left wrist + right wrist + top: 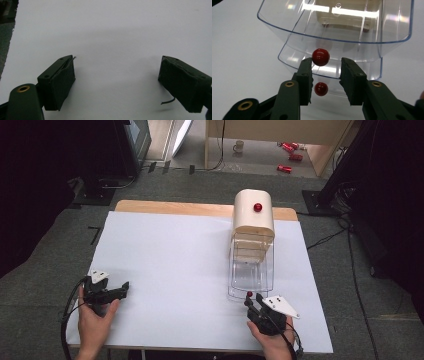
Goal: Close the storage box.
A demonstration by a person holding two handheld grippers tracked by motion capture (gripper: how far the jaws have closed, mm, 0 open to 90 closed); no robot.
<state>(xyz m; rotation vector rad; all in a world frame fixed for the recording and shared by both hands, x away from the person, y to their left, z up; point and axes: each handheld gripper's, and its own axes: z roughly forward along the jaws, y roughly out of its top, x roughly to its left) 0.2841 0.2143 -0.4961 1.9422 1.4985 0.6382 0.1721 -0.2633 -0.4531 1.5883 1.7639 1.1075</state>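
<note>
A cream cabinet (253, 215) with a red knob (257, 207) on its front stands at the table's back right. Two clear drawers (337, 30) are pulled out of it toward me, each with a red knob. My right gripper (325, 67) is open right at the drawer fronts. The upper drawer's knob (320, 57) sits just above its fingertips, against the left one. The lower knob (321, 88) shows between the jaws. In the high view the right gripper (251, 302) is beside a drawer knob (249, 294). My left gripper (117, 72) is wide open with nothing in it, low over the white table at the front left (120, 290).
The white table top (175, 260) has a wooden strip along its far edge. Beyond it, on the floor, lie several red cans (290, 150) and a mug (239, 146). Dark stands and cables flank the table.
</note>
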